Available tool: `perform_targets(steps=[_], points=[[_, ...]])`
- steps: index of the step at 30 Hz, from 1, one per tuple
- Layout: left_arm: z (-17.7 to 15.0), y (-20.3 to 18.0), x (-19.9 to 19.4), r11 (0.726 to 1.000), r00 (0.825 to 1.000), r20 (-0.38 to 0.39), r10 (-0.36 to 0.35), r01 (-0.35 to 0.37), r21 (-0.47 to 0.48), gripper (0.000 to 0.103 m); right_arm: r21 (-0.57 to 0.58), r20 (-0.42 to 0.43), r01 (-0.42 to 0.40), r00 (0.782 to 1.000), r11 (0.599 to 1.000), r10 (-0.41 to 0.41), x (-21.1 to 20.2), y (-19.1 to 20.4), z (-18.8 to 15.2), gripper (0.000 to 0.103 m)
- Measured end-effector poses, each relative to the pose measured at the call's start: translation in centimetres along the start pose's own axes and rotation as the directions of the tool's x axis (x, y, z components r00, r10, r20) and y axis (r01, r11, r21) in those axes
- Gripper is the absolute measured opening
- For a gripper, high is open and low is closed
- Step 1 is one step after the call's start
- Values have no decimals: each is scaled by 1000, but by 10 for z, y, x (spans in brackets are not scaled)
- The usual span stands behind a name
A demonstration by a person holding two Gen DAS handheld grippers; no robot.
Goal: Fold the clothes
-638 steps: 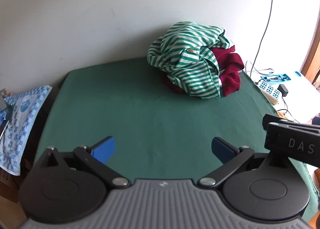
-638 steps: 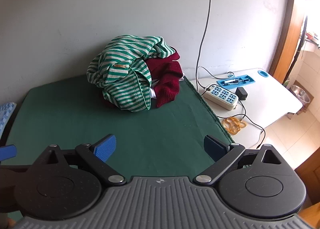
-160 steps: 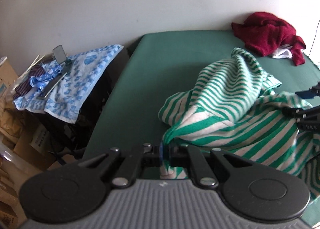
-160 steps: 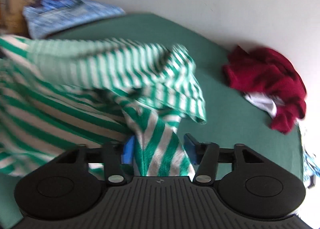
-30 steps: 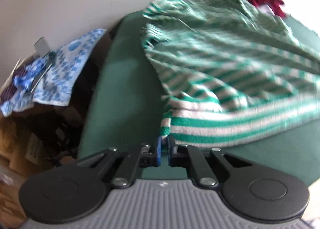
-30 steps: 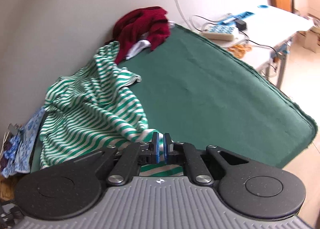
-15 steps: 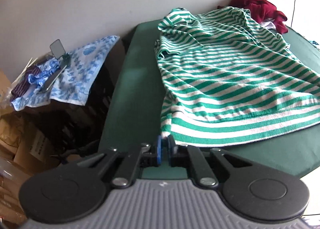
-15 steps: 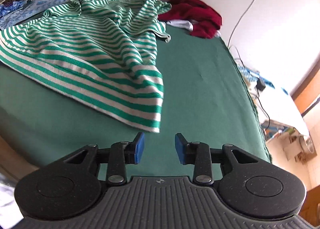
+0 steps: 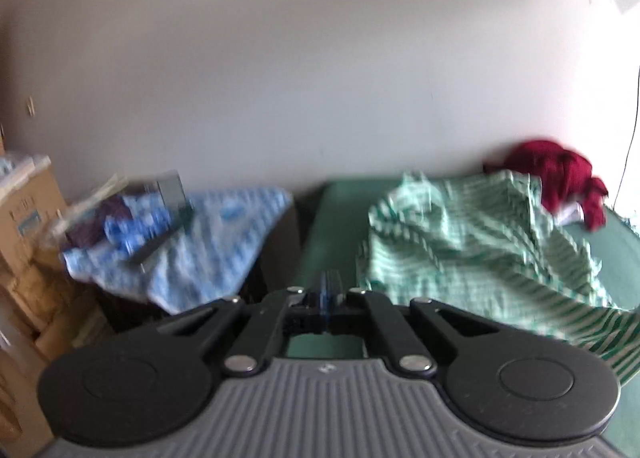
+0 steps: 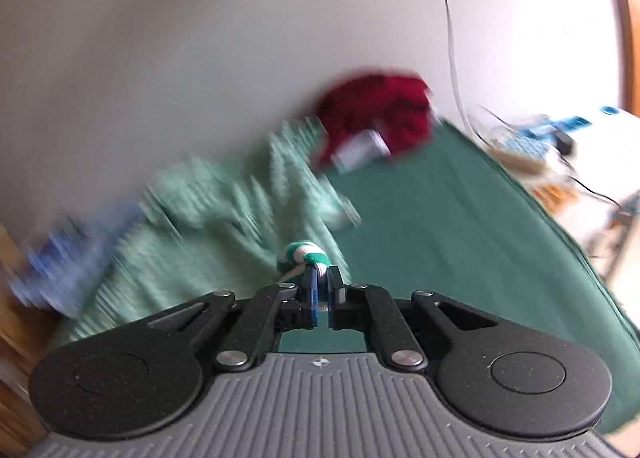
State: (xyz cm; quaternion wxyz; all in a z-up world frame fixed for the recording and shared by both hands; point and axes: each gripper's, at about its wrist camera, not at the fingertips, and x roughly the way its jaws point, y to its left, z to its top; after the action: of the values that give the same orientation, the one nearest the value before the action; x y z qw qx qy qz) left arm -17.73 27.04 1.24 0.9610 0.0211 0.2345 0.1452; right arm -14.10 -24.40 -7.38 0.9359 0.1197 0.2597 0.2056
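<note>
Left wrist view: the left gripper [image 9: 327, 290] has its fingers pressed together with no cloth visible between them. The green-striped shirt [image 9: 480, 242] lies ahead and to the right of it on the green table [image 9: 332, 217], reaching toward the far edge beside the red garment [image 9: 560, 173].

Right wrist view: the right gripper [image 10: 320, 290] is pinching a bunched edge of the shirt, which stretches away to the left. I judge the right hand nearer for the coming fold.
</note>
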Motion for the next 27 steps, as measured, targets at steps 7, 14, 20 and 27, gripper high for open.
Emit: perform_targets(steps=[7,14,20,27], points=[[-68,-43,-2,930,990,-122,-76,114,349,28,-37,20,-83,996,996,84,-10,32,38,4],[-162,-79,34,825,976,-218,0,124,551,38,-21,13,-124,992,992,125,-9,43,43,4],[-180,-80,39,777,968,-250,-31,181,603,49,-10,12,-126,992,992,126,-8,45,44,4],[-181,-81,57,717,967,-255,1,177,674,13,3,18,-106,994,994,106,-12,44,41,4]])
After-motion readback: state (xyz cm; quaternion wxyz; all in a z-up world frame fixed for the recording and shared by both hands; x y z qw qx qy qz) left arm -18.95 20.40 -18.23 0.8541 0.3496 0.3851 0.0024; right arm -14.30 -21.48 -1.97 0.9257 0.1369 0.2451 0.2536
